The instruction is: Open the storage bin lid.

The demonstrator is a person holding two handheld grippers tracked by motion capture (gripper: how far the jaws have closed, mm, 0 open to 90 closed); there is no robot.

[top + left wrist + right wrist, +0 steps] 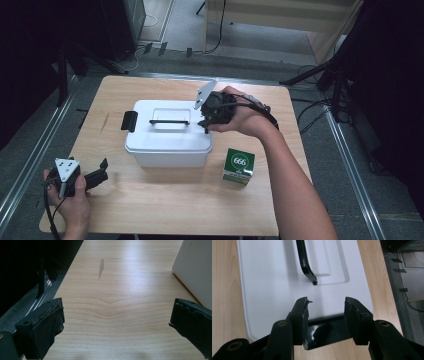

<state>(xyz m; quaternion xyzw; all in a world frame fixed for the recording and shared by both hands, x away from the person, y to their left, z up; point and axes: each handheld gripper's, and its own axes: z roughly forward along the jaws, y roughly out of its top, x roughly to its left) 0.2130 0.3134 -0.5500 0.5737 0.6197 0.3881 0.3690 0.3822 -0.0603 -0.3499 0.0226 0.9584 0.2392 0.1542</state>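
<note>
Hovering over the right end of the white box (pixel 167 135), your right gripper (pixel 325 306) is holding its jaws partly apart, with nothing between them.

- Black latch (pixel 329 331): lying directly beneath and between the right jaws, at the lid's edge. Risk: if you are closing from this angle, the pads may be skating off its glossy face instead of catching it.
- Black carry handle (pixel 305 263): sitting beyond the jaw tips, in the lid recess. Risk: a forward push may be snagging it.
- Box itself: light-looking plastic; prying one latch may be sliding or tipping it, since nothing is bracing it.
- Left gripper (pixel 116 315): jaws standing wide, empty, bare table (pixel 120 290) between them, box wall just off the right-hand jaw.
- Green carton (pixel 238 166): standing well behind the right jaws, near your forearm; a sweep back may be toppling it.
</note>
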